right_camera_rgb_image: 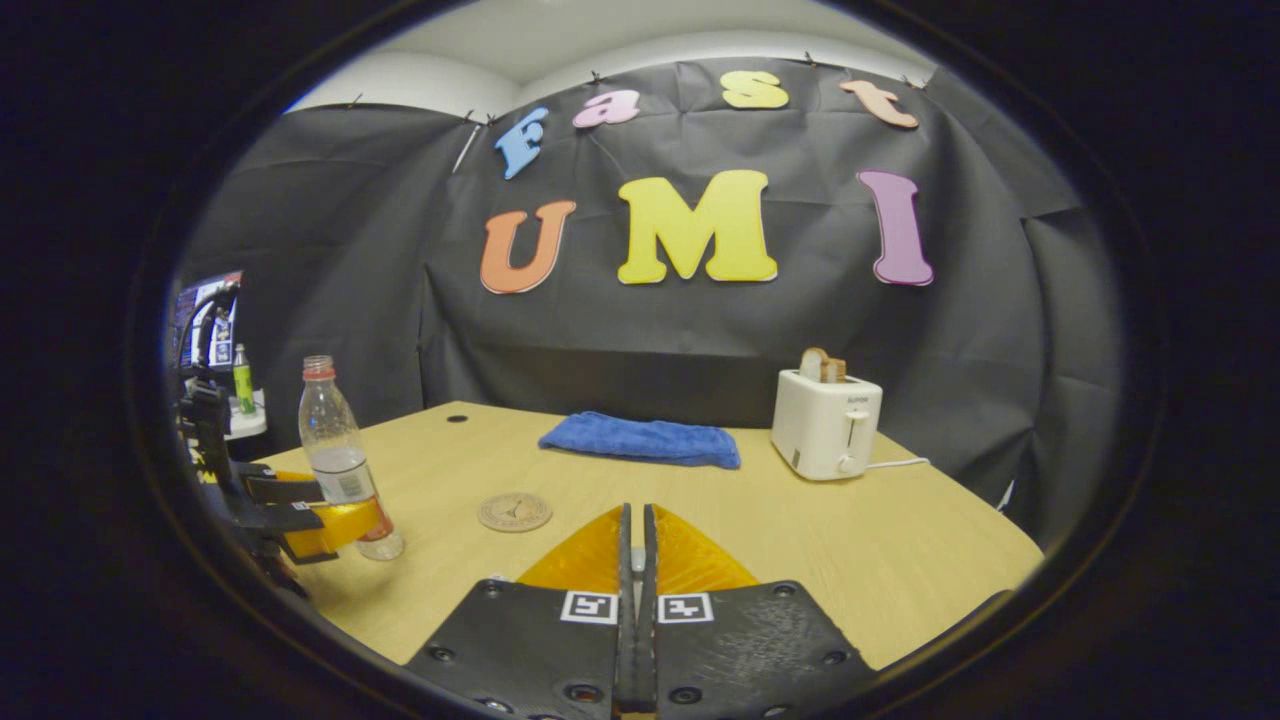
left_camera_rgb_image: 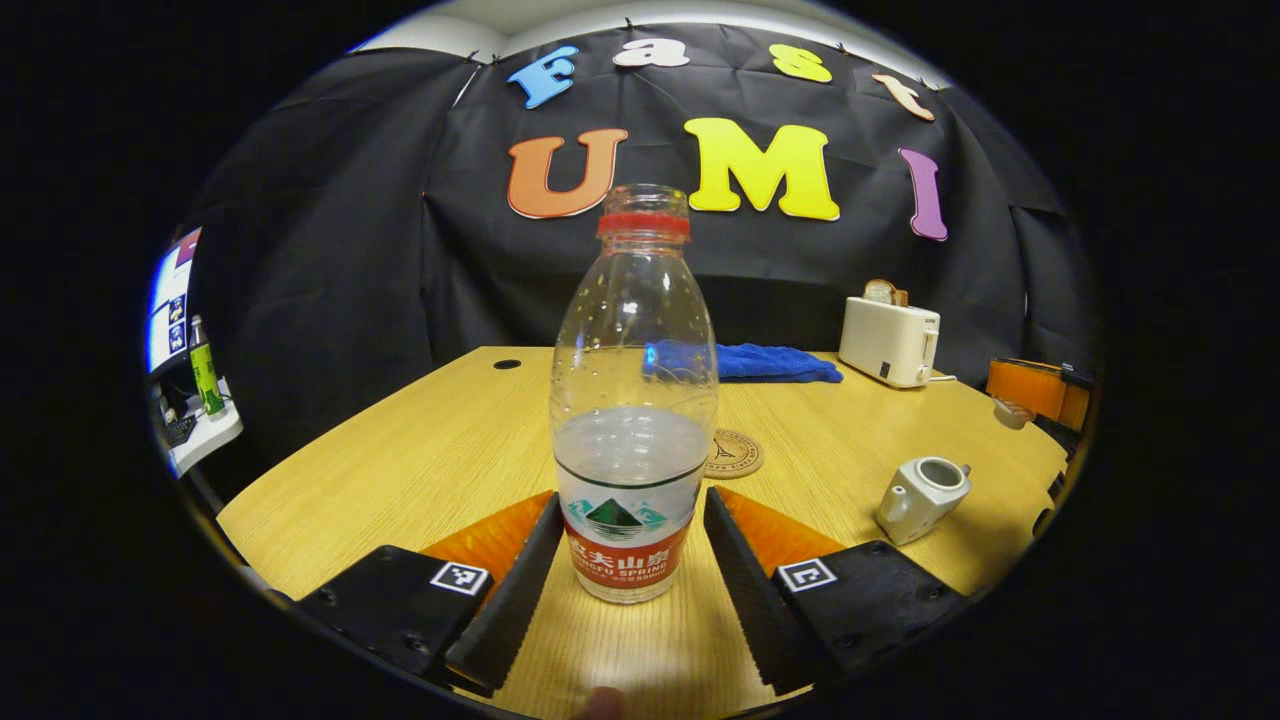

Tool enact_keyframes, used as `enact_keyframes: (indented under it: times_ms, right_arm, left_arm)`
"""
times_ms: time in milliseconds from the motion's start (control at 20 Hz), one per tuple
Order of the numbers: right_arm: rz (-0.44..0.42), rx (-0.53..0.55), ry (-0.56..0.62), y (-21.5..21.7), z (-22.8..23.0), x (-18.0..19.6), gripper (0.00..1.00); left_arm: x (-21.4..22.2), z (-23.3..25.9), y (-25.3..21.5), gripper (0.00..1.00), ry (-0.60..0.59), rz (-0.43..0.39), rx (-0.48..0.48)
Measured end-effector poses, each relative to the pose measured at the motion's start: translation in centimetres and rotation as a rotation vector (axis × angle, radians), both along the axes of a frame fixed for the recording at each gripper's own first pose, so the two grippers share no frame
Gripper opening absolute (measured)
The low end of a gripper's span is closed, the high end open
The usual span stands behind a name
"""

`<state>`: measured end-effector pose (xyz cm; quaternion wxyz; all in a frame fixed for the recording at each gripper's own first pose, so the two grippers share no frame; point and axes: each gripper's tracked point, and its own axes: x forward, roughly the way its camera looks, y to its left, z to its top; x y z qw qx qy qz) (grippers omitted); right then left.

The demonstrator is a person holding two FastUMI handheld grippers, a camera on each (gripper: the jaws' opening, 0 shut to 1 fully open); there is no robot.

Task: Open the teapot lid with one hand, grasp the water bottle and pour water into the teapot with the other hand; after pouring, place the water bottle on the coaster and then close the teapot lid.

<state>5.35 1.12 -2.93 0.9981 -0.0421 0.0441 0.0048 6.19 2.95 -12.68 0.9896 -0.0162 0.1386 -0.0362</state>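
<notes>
water bottle [left_camera_rgb_image: 634,420] uncapped, part full | teapot [left_camera_rgb_image: 922,497] lidless | left hand-held gripper [left_camera_rgb_image: 632,575] spread | right hand-held gripper [right_camera_rgb_image: 636,545] pressed together

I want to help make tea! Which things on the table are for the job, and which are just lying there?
For the job: water bottle, teapot with its lid off, coaster.

Just lying about: blue towel, toaster with bread in it.

We see even overhead light, sharp focus, soft glare on the table [left_camera_rgb_image: 420,450], and fisheye bending toward our edges.
</notes>
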Motion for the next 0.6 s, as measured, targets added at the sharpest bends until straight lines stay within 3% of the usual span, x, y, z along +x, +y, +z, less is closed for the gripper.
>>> enact_keyframes:
  times_ms: [100,250,600]
  right_arm:
    - [-0.006,0.006,0.007,-0.6,-0.3,-0.1,0.00]
    - [-0.002,0.017,0.017,-1.1,-0.5,0.0,0.00]
    - [0.016,0.042,0.034,-2.6,-0.9,-0.4,0.00]
  left_arm:
    - [0.4,0.0,-0.1,0.82,-0.002,0.005,0.011]
    - [0.5,0.1,-0.3,0.80,-0.001,-0.005,0.048]
    - [0.5,1.6,0.2,0.74,0.003,-0.022,0.322]
